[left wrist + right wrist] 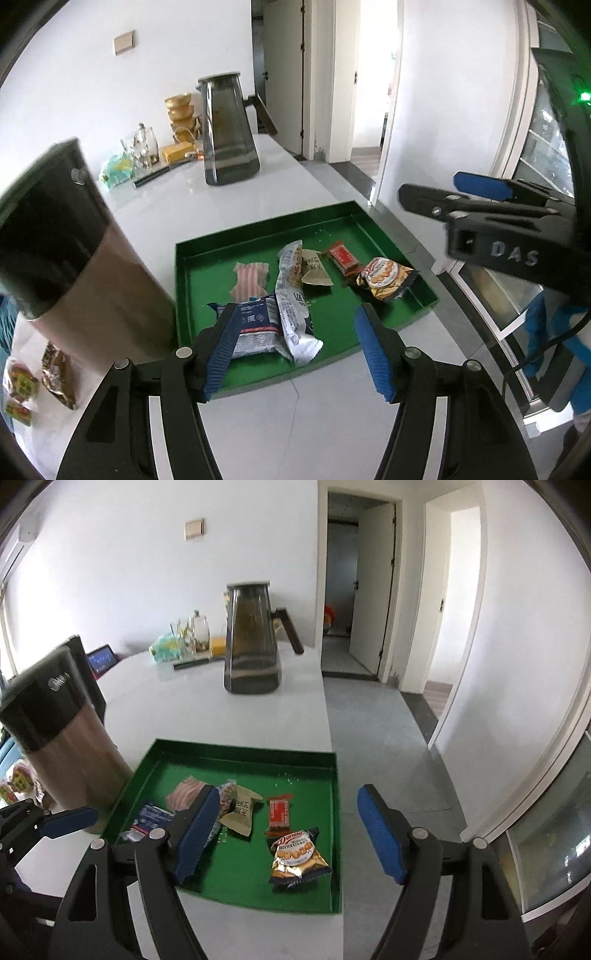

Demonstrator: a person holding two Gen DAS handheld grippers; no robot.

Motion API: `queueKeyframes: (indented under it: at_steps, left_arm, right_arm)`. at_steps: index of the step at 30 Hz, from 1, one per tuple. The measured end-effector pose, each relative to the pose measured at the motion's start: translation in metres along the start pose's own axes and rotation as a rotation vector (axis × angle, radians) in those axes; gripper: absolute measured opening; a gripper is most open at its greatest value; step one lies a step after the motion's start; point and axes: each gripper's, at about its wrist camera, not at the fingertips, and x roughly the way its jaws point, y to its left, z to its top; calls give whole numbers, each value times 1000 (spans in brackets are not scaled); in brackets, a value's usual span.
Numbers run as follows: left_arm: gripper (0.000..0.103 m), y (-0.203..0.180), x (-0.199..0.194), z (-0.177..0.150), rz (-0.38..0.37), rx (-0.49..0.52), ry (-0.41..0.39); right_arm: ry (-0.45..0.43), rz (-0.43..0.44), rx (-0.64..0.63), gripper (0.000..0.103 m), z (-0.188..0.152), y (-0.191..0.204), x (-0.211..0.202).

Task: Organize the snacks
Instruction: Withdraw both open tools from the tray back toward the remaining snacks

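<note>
Nearly Sorted: Six Snacks in the Tray, a Few Left by the Flask

Already the green tray [192, 258] holds most of the snacks. In the left wrist view it carries a blue-and-white wafer pack [255, 325], a long white bar [293, 299], a pink striped wrapper [250, 278], a tan folded packet [314, 273], a small red bar [341, 256] and a Danisa butter cookie bag [386, 278]. They lie loosely, some overlapping, none lined up.

Left to do, by my judgement: several packets [37, 380] lie outside the tray, on the tabletop beyond the steel flask [74, 266], at the left edge of that view. They likely need to join the rest.

The left gripper [295, 350] hangs over the tray's near edge, jaws partly spread and empty, with the wafer pack below them. The right gripper [290, 834] stands spread wide above the tray, nothing between its blue pads.

Room is uneven. The tray's right wall sits just at the white tabletop [258, 716] edge, with open floor beyond, so a nudge that way could tip it off. The flask stands just beside the tray's left wall, crowding any reach toward the leftover packets. The dark glass pitcher [253, 642] is well apart, behind.
</note>
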Motion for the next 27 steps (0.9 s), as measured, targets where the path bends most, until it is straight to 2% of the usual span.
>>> queueKeyframes:
  at_steps: [5,7,8,11,16,22,27]
  left_arm:
    - [59,14,-43,-5,-16,-15,-61]
    - [65,21,-60,-6,-14,-22,-90]
    - [72,27,-70,-8,-15,-25,-110]
    - [73,44,-103,-16,-4,-17,-178]
    - [77,78,-141,-36,17,-11,-216]
    - [80,129,-179,-64,48,-12,-233]
    - [85,179,-211,-90,98,-13,-254]
  right_arm:
    - [-75,-22,-6,103,7,10,-55]
    - [-106,-30,-9,103,9,17,-79]
    - [-121,-36,-11,103,11,21,-91]
    - [-171,-46,-19,103,15,39,-132]
    - [-219,-53,-37,103,15,75,-182]
    - [-240,-49,-31,103,1,118,-219]
    - [-223,-41,-15,103,-17,149,-231]
